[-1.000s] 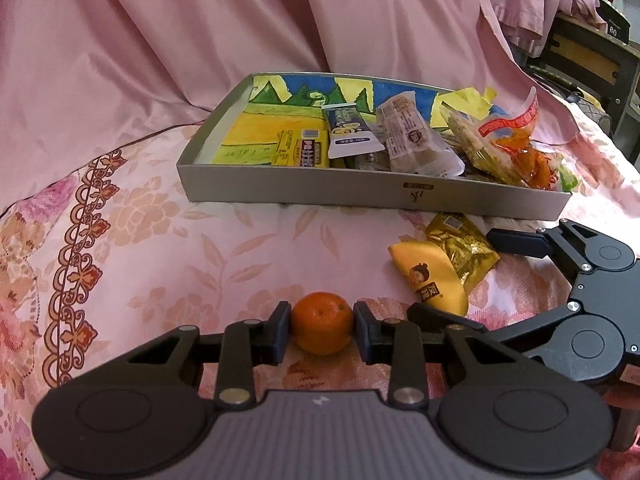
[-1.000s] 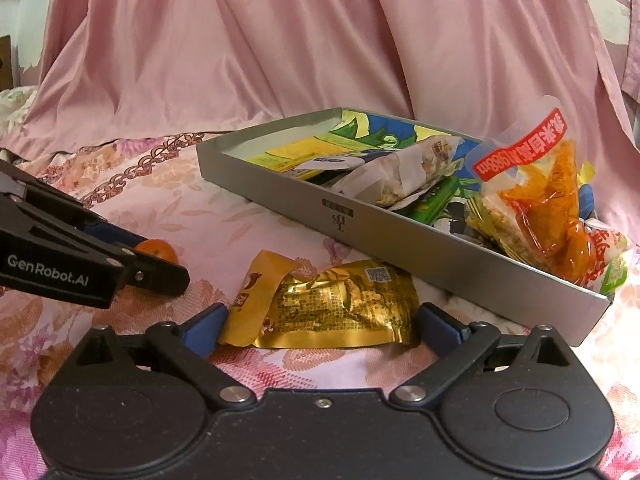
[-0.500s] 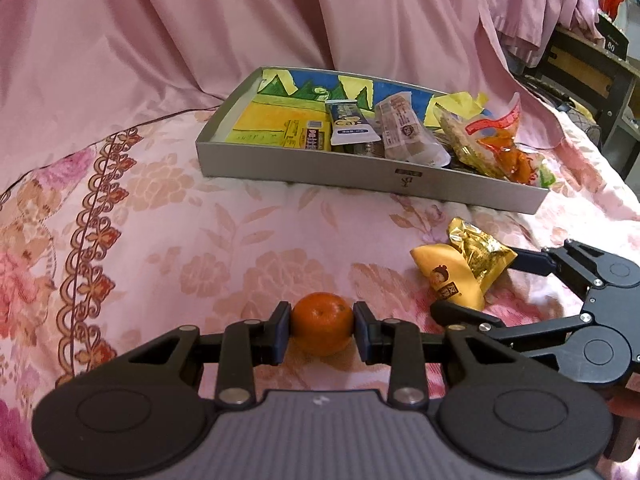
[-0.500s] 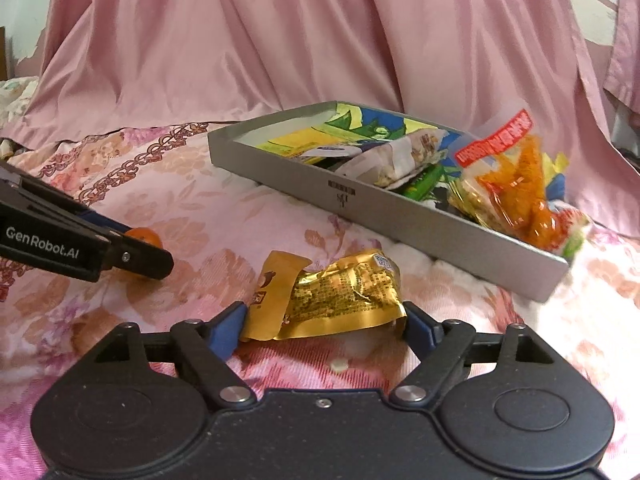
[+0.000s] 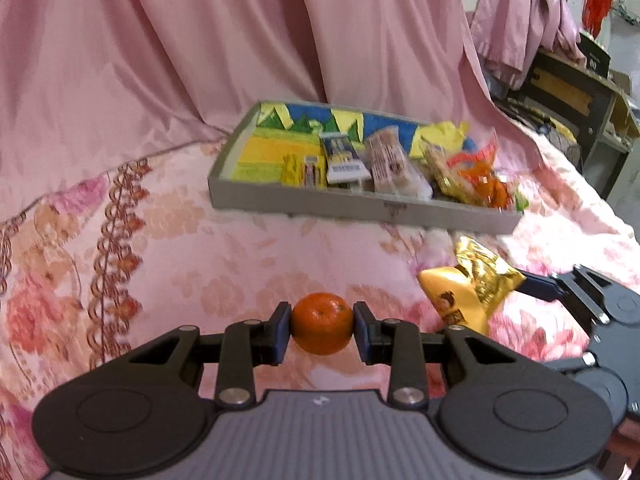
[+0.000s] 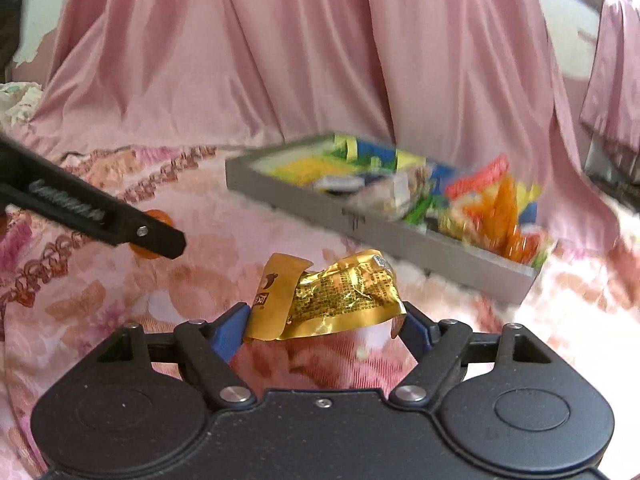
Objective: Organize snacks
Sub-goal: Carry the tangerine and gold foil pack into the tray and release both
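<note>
A small orange (image 5: pixel 322 323) is sitting clamped between the blue pads of the left gripper (image 5: pixel 322 330), lifted clear of the pink floral bedspread (image 5: pixel 192 256). Just to its right, the right gripper (image 6: pixel 324 326) is grasping a crumpled gold snack packet (image 6: pixel 332 294) by its two ends, the packet bowing upward between the pads (its yellow end facing the left gripper). Both grippers are hovering in front of a shallow grey tray (image 5: pixel 360 206), which is resting on the bedspread well apart from them and is holding a jumble of wrapped snacks (image 5: pixel 400 160) over a brightly painted lining; the right half is crowded, the left half mostly bare. Pink satin drapery (image 5: pixel 224 48) is hanging behind the tray
</note>
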`<act>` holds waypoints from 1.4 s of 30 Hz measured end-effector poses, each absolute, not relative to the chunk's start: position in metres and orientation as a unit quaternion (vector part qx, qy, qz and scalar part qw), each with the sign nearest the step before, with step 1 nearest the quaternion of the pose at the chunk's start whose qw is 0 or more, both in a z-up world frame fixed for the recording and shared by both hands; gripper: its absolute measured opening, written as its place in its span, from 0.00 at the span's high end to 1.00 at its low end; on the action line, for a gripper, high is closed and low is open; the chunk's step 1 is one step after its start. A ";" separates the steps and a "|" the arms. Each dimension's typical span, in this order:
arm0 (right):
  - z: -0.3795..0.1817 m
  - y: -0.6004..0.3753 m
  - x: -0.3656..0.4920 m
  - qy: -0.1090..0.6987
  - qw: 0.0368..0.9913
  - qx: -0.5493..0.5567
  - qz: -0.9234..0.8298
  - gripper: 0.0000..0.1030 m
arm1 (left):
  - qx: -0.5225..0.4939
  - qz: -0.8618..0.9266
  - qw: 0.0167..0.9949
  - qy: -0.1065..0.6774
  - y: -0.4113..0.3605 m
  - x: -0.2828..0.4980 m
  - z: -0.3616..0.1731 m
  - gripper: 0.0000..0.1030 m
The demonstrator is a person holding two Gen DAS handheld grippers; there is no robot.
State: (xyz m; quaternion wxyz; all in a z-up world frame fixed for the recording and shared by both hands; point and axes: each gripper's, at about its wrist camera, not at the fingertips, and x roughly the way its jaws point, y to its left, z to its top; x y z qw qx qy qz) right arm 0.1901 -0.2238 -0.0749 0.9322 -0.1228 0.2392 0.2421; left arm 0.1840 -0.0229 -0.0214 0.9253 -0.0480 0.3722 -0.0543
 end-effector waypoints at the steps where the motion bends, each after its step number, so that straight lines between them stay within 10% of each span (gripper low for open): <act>1: -0.072 -0.223 0.189 0.227 0.935 -0.124 0.242 0.22 | -0.049 -0.053 0.927 0.367 -0.021 0.189 -0.017 0.65; 19: -0.035 -0.194 0.336 0.215 0.933 -0.137 0.255 0.22 | -0.077 0.010 0.929 0.361 -0.002 0.353 -0.013 0.65; 42: -0.050 -0.170 0.358 0.247 0.923 -0.168 0.242 0.10 | -0.086 0.025 0.910 0.404 -0.010 0.366 -0.041 0.55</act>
